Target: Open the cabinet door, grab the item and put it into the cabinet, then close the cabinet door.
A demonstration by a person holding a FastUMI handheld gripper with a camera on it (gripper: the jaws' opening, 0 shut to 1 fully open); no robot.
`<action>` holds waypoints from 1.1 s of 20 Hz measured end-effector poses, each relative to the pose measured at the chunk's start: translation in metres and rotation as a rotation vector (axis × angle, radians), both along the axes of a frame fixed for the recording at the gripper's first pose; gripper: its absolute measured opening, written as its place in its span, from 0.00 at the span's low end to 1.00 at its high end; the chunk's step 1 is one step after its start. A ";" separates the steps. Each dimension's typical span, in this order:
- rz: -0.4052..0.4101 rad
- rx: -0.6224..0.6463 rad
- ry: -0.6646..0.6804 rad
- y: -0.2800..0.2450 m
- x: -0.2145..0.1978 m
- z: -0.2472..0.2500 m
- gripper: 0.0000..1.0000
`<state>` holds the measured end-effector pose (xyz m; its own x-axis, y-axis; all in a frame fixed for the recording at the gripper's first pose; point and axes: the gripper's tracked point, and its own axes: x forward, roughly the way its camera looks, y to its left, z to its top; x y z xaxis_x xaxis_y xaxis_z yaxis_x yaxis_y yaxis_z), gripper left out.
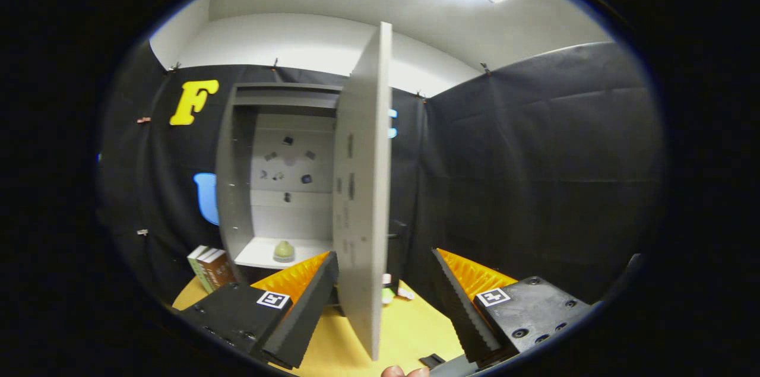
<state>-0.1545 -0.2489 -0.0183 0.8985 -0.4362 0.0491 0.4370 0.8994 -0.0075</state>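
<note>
A tall grey cabinet [237, 187] stands on the yellow table [409, 329] against the booth wall. Its door [362, 187] is swung open towards me, edge-on, and its lower edge reaches down between my two fingers. On the cabinet's bottom shelf sits a small green, pear-like item [284, 250], beyond my left finger. My gripper [385, 291] is open, its fingers wide apart on either side of the door's edge, neither pressing on it. Small dark marks dot the cabinet's back panel.
A few books [211, 267] stand on the table left of the cabinet's foot. Small objects [396, 292] lie on the table just behind the door's lower corner. A fingertip [404, 372] of the person's hand peeks in below the fingers.
</note>
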 end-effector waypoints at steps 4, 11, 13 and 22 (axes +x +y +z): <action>-0.098 0.015 0.014 -0.057 0.008 -0.011 0.98; -0.097 0.060 0.054 -0.081 0.055 -0.037 0.99; -0.076 0.067 0.051 -0.075 0.059 -0.040 0.99; -0.035 0.115 0.053 -0.050 0.059 -0.047 0.97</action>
<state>-0.0953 -0.2984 -0.0657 0.8826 -0.4674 -0.0497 0.4699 0.8799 0.0710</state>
